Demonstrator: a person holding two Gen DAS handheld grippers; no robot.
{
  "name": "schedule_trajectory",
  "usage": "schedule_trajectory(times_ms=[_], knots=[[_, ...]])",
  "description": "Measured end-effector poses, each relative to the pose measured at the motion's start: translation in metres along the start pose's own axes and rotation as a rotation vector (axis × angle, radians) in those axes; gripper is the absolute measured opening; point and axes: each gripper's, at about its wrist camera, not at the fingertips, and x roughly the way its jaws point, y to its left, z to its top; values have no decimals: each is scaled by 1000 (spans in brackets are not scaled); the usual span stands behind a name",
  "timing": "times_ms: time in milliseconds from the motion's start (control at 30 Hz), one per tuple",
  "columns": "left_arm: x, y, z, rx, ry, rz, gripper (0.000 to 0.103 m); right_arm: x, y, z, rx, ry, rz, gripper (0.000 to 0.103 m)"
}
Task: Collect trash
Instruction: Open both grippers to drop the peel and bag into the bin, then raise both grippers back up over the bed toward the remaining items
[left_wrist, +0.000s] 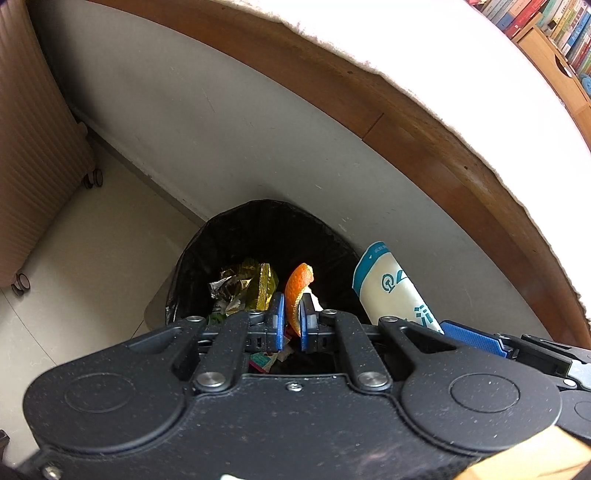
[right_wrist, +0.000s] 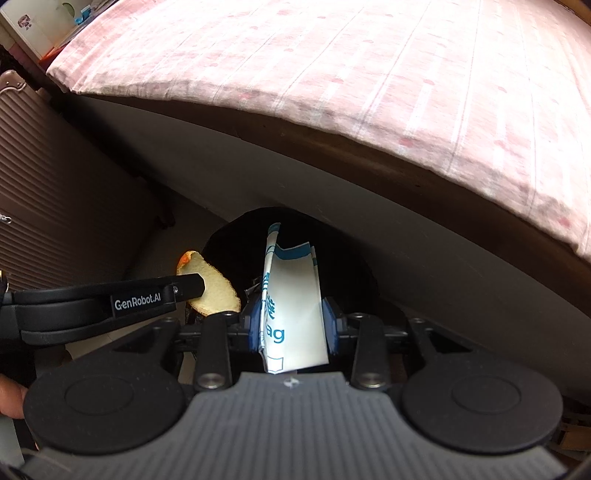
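My left gripper is shut on a curl of orange peel, held just above the mouth of a black-lined trash bin. Crumpled foil and yellow wrappers lie inside the bin. My right gripper is shut on a white paper bag with blue print, upright between its blue pads over the same bin. In the left wrist view that bag stands at the bin's right rim. In the right wrist view the peel shows its pale side at the left gripper's tip.
A brown ribbed suitcase on wheels stands to the left on the pale floor. A bed with a wooden frame and pink striped sheet runs behind the bin. A bookshelf is at the top right.
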Motion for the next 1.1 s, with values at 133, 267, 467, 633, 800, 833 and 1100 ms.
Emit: schedule_trajectory(times_ms=[133,267,467,633,800,833,1100], knots=[[0,1,1,-6,-1,1,8,-4,-2,-2,1,3,2,40],[0,2,2,-11,-4,-2,8,-3,-3,-2,2,2,2,40],[2,8,2,-38,-8,-21,15,-2,-4,0,12,0,-1,55],[1,7,2,-39,-14,-14,25,-2,-3,1,12,-3,-13,63],[-6,8,5,-46,-30,0,42,-7,-4,3,17,-9,-22,66],[-11,6,5,-39,-36,5,45,-8,-4,3,15,-12,-24,66],[-67,-7,18,24,-158,1,60,-58,0,13,-33,-107,-19,68]])
